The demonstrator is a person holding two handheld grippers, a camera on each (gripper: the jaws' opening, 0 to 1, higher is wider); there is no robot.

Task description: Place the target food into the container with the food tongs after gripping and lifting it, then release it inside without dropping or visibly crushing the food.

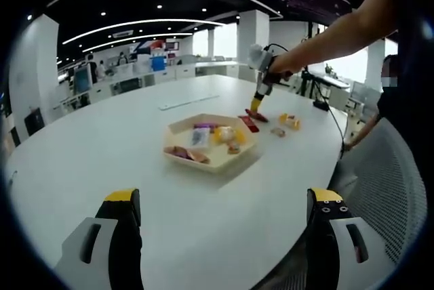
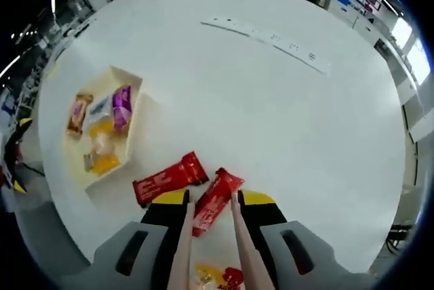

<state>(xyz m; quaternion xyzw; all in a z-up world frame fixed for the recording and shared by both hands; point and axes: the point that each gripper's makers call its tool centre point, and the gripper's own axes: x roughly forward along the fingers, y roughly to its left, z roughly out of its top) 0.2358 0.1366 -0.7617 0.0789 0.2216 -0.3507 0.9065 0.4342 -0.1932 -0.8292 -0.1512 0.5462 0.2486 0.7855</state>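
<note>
White table (image 2: 271, 114). Pale cream container (image 2: 129, 81), at 9 o'clock in the right gripper view, with a purple packet (image 2: 122, 106), an orange-brown packet (image 2: 79, 112), a whitish-blue packet (image 2: 99, 106) and yellow-orange pieces (image 2: 103, 146). Red wrappers with small white lettering: one (image 2: 214, 200) between pale tan tongs (image 2: 211, 219), one (image 2: 169, 177) at 7 o'clock of it. Black jaws, yellow-tipped, grey-bodied, on the right gripper (image 2: 211, 203) and the left gripper (image 1: 224, 202).

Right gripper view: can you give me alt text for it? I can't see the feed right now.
The right gripper holds tongs closed around a red snack packet on the white table. A second red packet lies just left of it, and a tray of mixed snacks sits further left.
</note>
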